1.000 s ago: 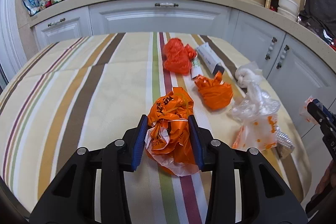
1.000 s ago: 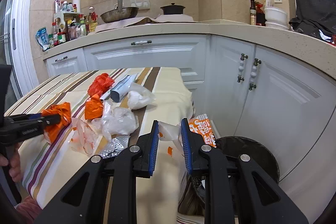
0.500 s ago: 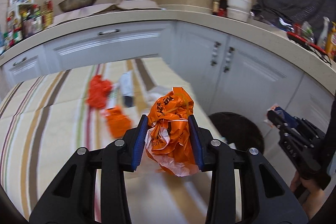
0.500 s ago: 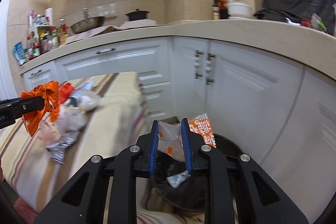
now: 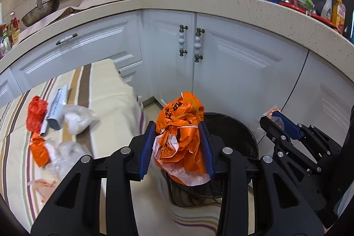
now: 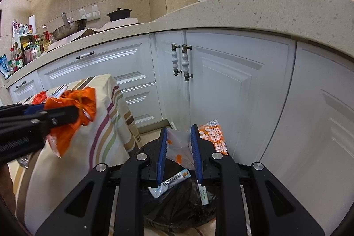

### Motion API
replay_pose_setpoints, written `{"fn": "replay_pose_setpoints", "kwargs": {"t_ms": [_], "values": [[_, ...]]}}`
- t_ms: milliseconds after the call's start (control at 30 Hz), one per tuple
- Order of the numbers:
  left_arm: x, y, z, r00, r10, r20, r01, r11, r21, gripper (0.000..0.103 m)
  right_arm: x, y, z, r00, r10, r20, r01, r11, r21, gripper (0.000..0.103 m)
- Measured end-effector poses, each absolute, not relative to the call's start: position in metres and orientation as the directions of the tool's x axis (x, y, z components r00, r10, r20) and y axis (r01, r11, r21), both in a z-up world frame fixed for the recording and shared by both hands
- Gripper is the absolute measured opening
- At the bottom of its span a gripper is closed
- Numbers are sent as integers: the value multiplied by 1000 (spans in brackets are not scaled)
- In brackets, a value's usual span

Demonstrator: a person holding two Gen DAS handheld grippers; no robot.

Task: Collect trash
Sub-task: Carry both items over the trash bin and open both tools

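Both grippers hold trash above the black bin point(image 5: 232, 132): the left gripper point(image 5: 179, 147) clamps a crumpled orange bag point(image 5: 180, 136), the right gripper point(image 6: 179, 152) a clear printed wrapper point(image 6: 179, 145), right of the table point(image 5: 106, 103).

Dark print on orange bag point(image 5: 180, 132) unreadable, white characters on orange wrapper point(image 6: 213, 136) illegible

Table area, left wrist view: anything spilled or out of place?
Nothing spilled. Loose trash remains on the striped tablecloth: red bag, toothpaste box, white wad, orange scrap, clear plastic.
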State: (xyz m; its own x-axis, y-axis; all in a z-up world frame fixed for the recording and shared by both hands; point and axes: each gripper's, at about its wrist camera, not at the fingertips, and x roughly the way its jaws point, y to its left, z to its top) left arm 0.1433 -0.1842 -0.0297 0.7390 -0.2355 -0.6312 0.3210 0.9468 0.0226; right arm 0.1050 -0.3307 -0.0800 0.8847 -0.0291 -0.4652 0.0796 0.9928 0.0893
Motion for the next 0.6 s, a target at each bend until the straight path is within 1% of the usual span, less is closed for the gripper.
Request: {"fn": "replay_pose_setpoints", "kwargs": {"t_ms": [100, 133, 167, 200, 233, 267, 400, 600], "values": [[154, -201, -35, 738, -223, -637, 320, 947, 39, 40, 116, -335, -84, 885, -15, -465, 71, 992, 104, 23], [158, -206, -37, 737, -214, -641, 316, 948, 47, 43, 120, -337, -87, 884, -4, -468, 64, 992, 112, 25], [162, -210, -39, 735, -207, -646, 313, 948, 53, 45, 123, -338, -89, 883, 3, -469, 60, 991, 119, 30], [165, -213, -41, 734, -203, -649, 313, 948, 58, 51, 126, -339, -92, 883, 2, -470, 64, 990, 125, 33], [167, -215, -42, 737, -194, -648, 307, 949, 65, 59, 127, -340, -93, 884, -6, -468, 74, 989, 126, 41], [169, -216, -43, 738, -189, -648, 303, 950, 69, 62, 128, -342, -94, 885, -11, -466, 80, 988, 129, 44], [173, -215, -42, 732, -191, -653, 299, 953, 56, 64, 126, -345, -94, 885, -23, -465, 99, 985, 140, 45], [166, -192, -30, 750, -194, -632, 283, 958, 41, 66, 115, -344, -87, 882, -48, -469, 124, 983, 133, 49]]}}
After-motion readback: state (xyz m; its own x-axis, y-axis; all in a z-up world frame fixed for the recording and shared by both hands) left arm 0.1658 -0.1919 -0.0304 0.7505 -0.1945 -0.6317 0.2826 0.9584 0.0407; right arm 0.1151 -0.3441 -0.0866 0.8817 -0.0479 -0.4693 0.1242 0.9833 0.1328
